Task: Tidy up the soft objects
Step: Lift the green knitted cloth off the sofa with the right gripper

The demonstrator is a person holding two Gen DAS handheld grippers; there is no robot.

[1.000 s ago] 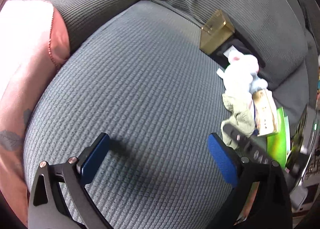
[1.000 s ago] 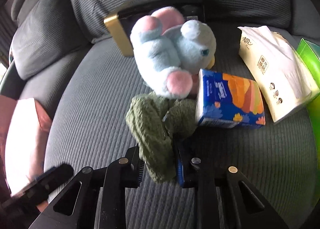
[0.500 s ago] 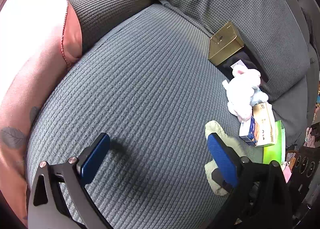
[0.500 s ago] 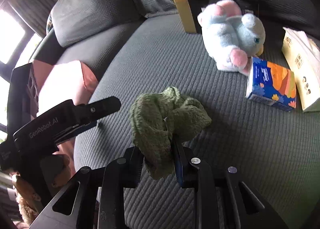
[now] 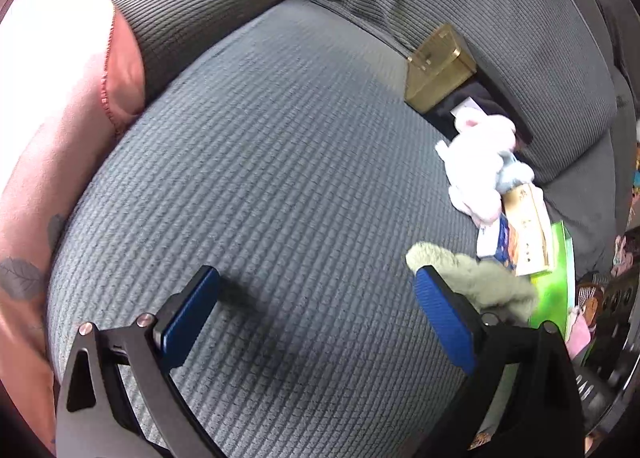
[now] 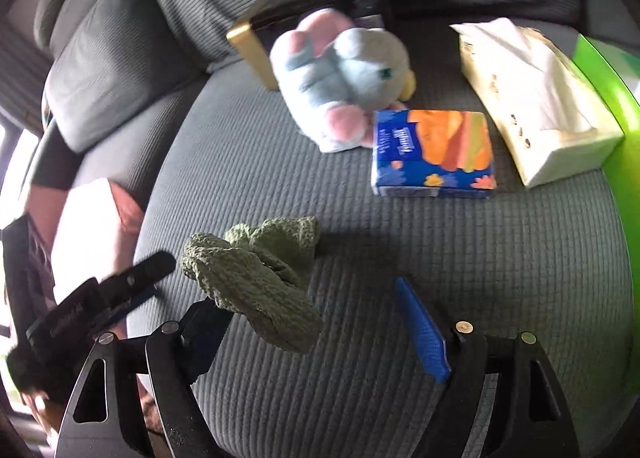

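A grey sofa seat (image 6: 440,258) filled both views. A gold box (image 6: 250,47) leaned against the backrest at upper centre. A blue-and-orange tissue pack (image 6: 434,153) sat right of centre, a cream tissue pack (image 6: 532,97) beyond it, and a green box (image 6: 608,81) ran along the right edge.

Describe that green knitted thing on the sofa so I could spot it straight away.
Start at the grey ribbed sofa seat. Near its front, by the right gripper, whose jaws are opening, lies a crumpled olive-green knitted cloth, draped over one finger. Unlike the pale blue and pink plush toy and the blue and orange tissue pack behind it, it is limp, shapeless and plain green.
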